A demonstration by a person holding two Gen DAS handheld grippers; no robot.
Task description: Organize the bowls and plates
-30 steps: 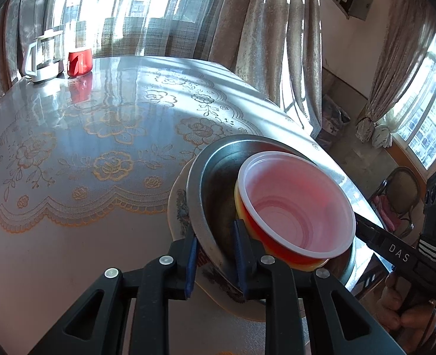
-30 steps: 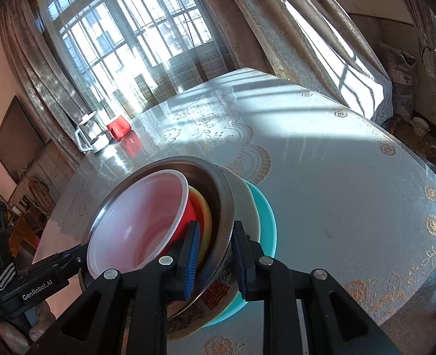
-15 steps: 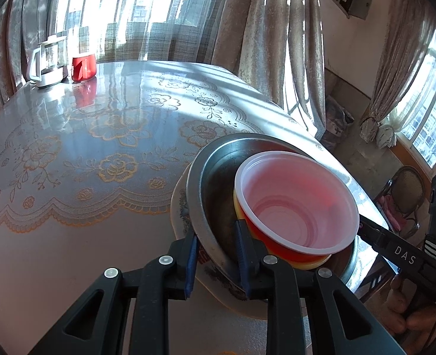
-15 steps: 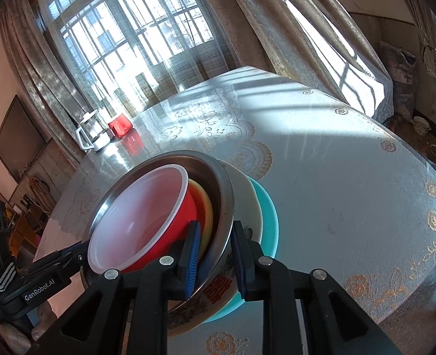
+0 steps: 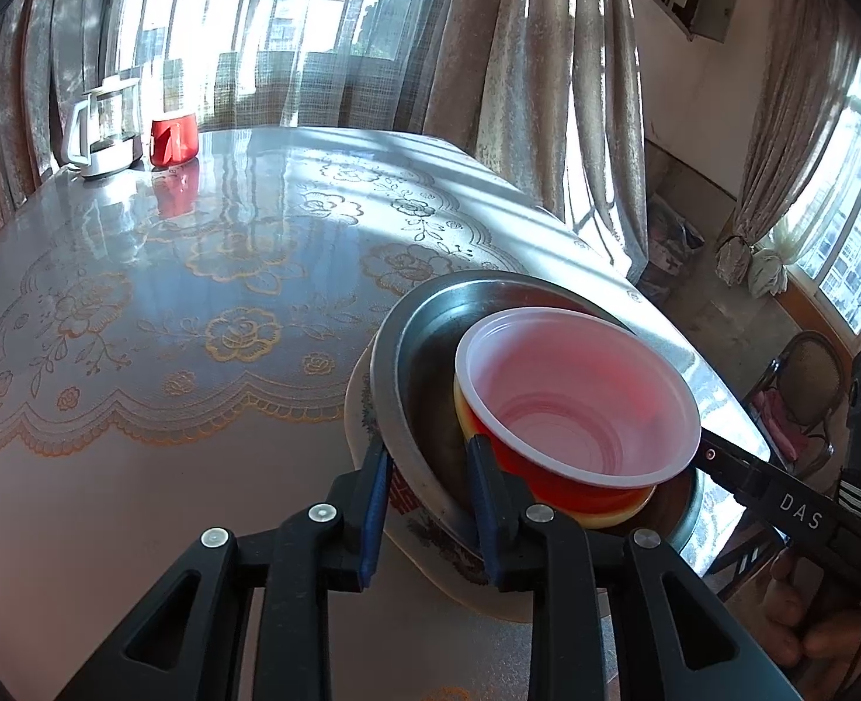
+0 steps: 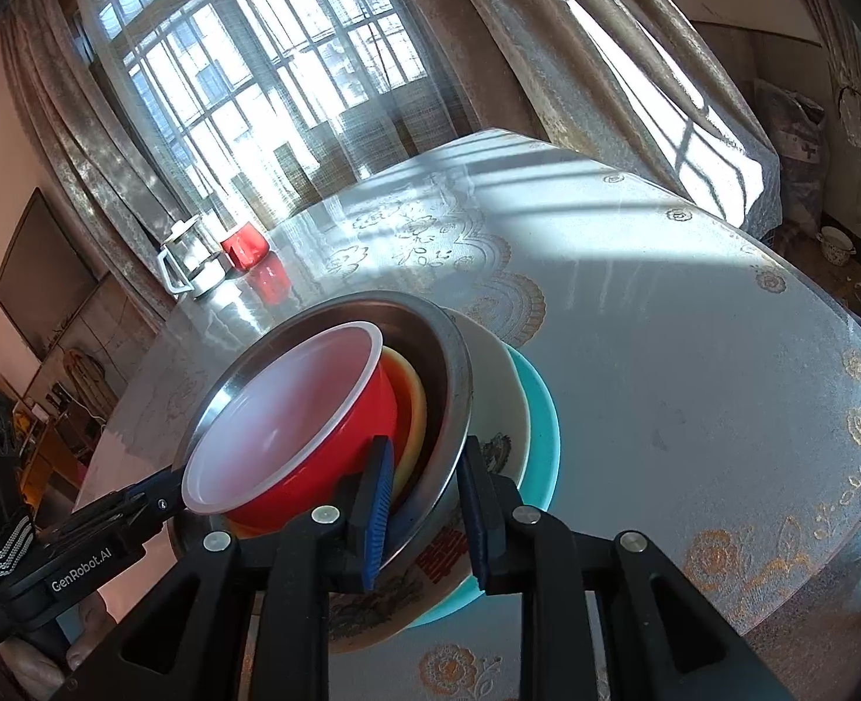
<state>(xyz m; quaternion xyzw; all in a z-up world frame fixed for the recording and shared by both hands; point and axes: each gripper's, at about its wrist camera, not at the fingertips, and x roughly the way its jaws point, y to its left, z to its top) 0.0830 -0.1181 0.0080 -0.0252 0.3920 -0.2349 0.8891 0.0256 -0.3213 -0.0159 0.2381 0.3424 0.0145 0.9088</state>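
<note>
Left tool (image 5: 427, 485) jaws are opening: the gap between the blue pads is seen a little wider than a second ago, with the near rim of the steel bowl (image 5: 424, 374) between them and the pads apparently no longer pressed on it. On the opposite side, the right tool (image 6: 424, 496) is seen closed across the same rim, one pad inside the bowl and one outside, its gap hardly altered from the earlier views.

Everything is nested in one stack. A red bowl (image 5: 576, 403) with a pale inside is set in a yellow bowl (image 6: 413, 409), and both are held in the steel bowl. Beneath it a patterned plate (image 6: 495, 409) is stacked on a teal plate (image 6: 538, 415). The stack is placed near the edge of the lace-covered worktop (image 5: 197, 233), well apart from the glass jug (image 5: 106, 122) and red cup (image 5: 173, 140) at the far side. Its position between the tools is unchanged across the views.

From this it is judged that the stack has been set down and release has begun on the left. The gathering of plates and bowls appears nearly finished. Some care is still called for, since the inner bowls are tilted within the steel one and could be shifted if a pad is dragged across the rim.
</note>
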